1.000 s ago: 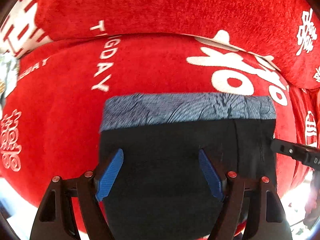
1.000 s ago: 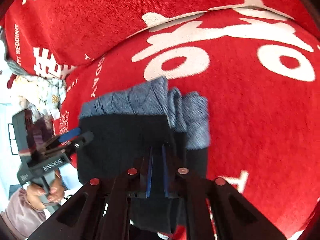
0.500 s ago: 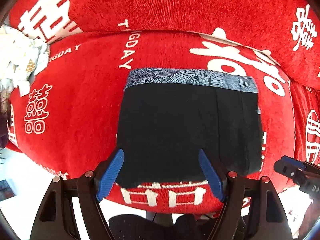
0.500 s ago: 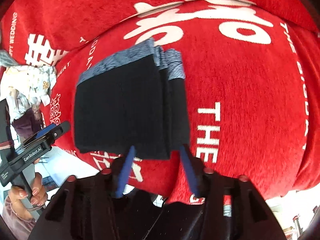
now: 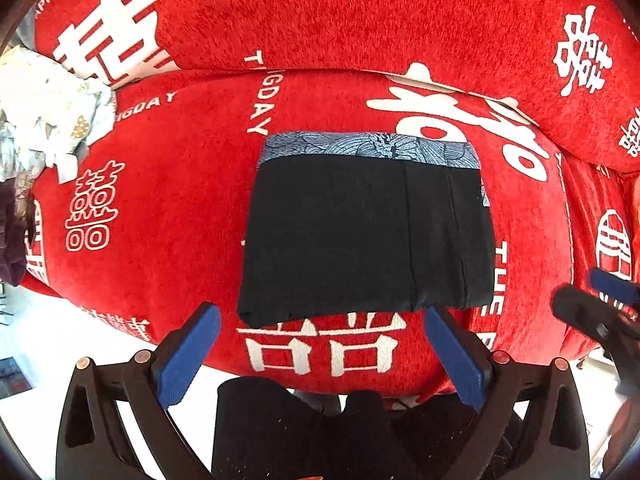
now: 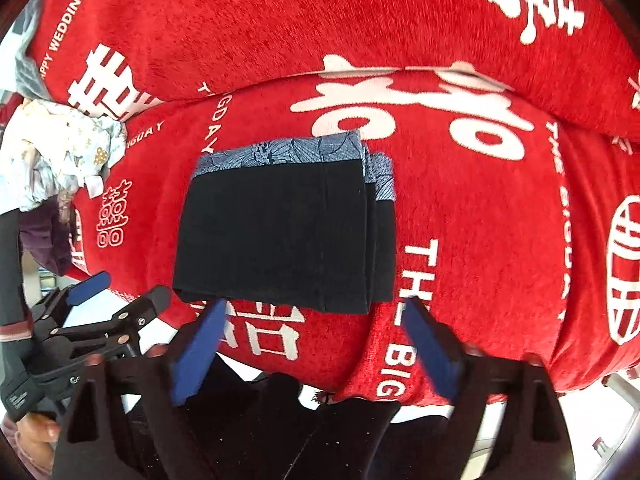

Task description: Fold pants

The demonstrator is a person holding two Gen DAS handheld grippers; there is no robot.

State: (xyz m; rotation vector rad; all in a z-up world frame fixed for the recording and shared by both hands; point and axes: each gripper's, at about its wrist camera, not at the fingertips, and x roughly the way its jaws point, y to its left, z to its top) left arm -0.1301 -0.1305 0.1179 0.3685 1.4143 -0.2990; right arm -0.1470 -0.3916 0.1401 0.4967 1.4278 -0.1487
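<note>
Left wrist view: left gripper [image 5: 320,354], blue pads spread wide, nothing between them, held just short of the near hem.
Right wrist view: right gripper [image 6: 316,344], blue pads likewise parted and empty, near edge of the garment just ahead of the tips.
Pants [image 5: 366,236]: black, folded into a compact rectangle; lying flat on the seat, touched by neither gripper.
Waistband [image 5: 370,148]: blue-grey patterned strip along the far edge of the fold.
Layering: stacked edges visible along the right side of the pants [image 6: 280,236], lower layers stepping out slightly.
Sofa cover [image 5: 172,200]: red plush with white characters and lettering; covers seat and backrest.
Backrest [image 6: 280,20]: rises directly behind the pants, well apart from them.
Laundry pile [image 5: 44,116]: pale printed cloth, bunched at the far left of the seat.
Cross-view: right gripper [image 5: 600,308] at the right edge; left gripper [image 6: 100,312] at lower left.
</note>
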